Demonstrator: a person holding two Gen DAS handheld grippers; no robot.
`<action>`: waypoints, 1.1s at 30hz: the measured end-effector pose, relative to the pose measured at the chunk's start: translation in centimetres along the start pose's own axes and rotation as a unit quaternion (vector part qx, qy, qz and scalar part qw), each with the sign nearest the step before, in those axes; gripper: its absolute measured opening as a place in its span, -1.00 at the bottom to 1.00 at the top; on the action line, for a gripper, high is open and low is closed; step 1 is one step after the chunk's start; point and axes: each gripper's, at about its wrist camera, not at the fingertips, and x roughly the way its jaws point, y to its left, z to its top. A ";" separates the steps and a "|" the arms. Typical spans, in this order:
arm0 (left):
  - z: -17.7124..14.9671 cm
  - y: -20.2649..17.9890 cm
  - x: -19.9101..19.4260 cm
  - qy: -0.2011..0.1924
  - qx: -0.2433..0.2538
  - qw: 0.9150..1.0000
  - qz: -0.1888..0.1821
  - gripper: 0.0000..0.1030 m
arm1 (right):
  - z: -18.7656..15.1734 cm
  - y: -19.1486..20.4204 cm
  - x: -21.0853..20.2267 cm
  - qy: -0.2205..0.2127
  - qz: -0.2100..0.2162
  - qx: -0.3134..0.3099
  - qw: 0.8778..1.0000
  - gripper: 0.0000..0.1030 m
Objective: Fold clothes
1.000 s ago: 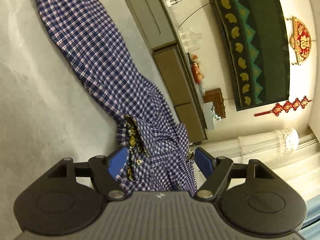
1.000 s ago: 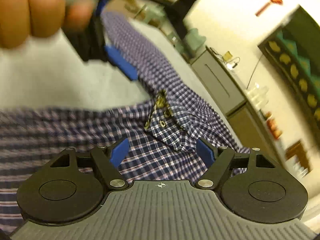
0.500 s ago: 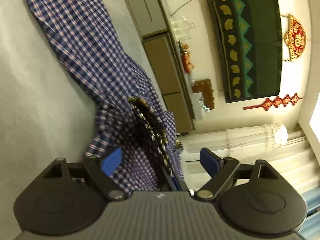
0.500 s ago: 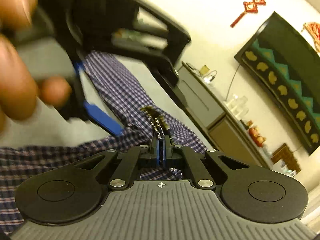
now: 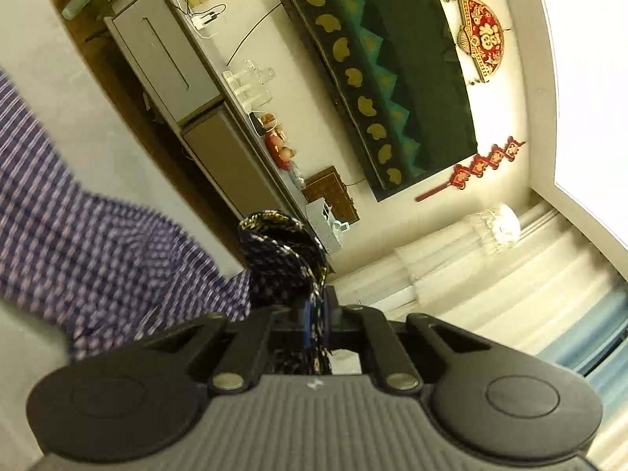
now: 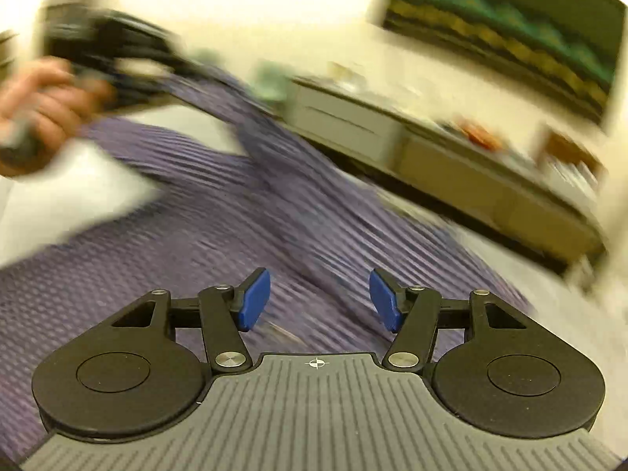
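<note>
Two views logged, left wrist first. Left gripper: jaws together, clamped on a dark, gold-patterned edge of the checked shirt, which bunches up just above the fingertips. From that pinch the shirt runs away to the left, its long axis slanting across the pale grey surface toward the frame's left edge; cloth is motion-blurred. Beyond the surface, a low cabinet stands along the wall, carrying clear glassware and a red ornament. Above the cabinet hangs a dark panel with gold and green shapes; a red fan decoration and a red knotted hanging sit on the wall on the far side of the panel from the cabinet. Pale curtains fill the area further along from the cabinet's end. Right wrist view, heavily blurred: right gripper has blue pads apart, nothing between them, hovering over the shirt. The shirt spreads beneath and rises diagonally, on the near side of the cabinet, to a person's hand gripping the other tool's handle. Nothing stands between the open jaws and the cloth.
</note>
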 end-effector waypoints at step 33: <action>-40.4 -24.5 3.2 0.321 0.536 0.780 -0.011 -0.89 | -14.7 -22.2 1.1 0.042 0.255 0.602 0.755 0.31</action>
